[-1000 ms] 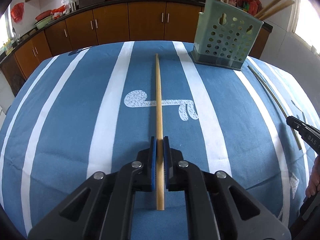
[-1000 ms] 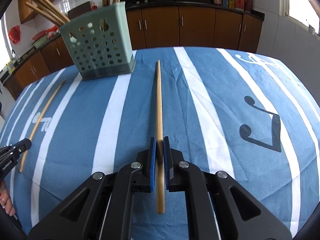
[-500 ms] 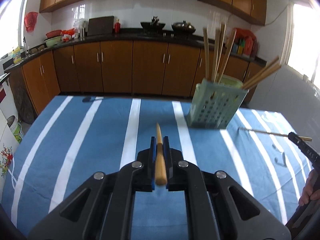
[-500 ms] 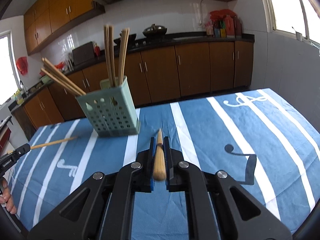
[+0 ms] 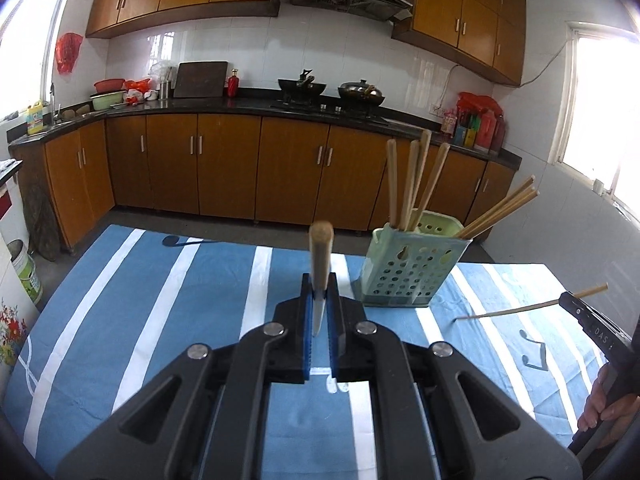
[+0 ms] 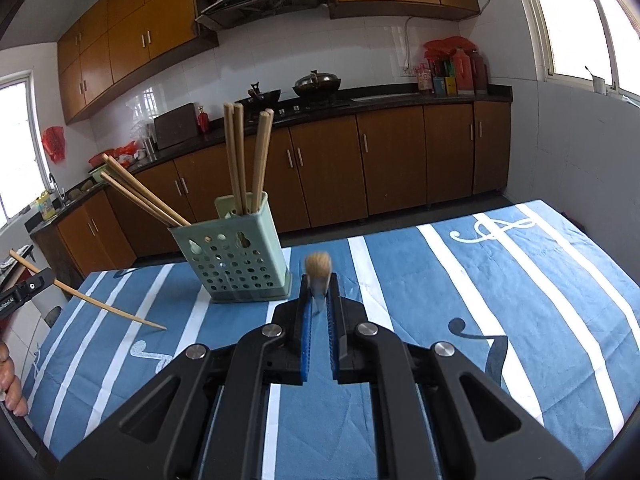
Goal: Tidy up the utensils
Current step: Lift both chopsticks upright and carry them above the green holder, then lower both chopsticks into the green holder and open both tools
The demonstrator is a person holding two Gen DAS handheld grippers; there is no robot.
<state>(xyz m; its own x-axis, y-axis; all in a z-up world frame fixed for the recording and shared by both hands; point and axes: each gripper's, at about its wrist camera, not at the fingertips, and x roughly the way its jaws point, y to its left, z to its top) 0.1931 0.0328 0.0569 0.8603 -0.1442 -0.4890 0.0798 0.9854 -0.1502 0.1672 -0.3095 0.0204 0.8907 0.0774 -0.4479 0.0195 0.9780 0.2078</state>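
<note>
My left gripper (image 5: 319, 300) is shut on a wooden chopstick (image 5: 320, 256), lifted off the table and seen nearly end-on. My right gripper (image 6: 319, 292) is shut on another wooden chopstick (image 6: 318, 266), also lifted. A pale green perforated holder (image 5: 412, 268) with several chopsticks in it stands on the blue striped tablecloth (image 5: 160, 300), ahead and right of the left gripper; in the right wrist view the holder (image 6: 232, 260) is ahead and left. Each view shows the other gripper at its edge, the right gripper (image 5: 584, 312) and the left gripper (image 6: 28, 288), each holding its chopstick tilted, tip down.
The table's far edge lies just behind the holder. Beyond it are brown kitchen cabinets (image 5: 224, 168) and a black counter with pots. A white bucket (image 5: 24, 276) stands on the floor at the left. A hand (image 5: 608, 412) grips the right tool.
Both grippers have lifted their chopsticks off the tablecloth and tilted up, so the sticks now point toward the cameras' forward view. The holder appears farther and lower in both views.
</note>
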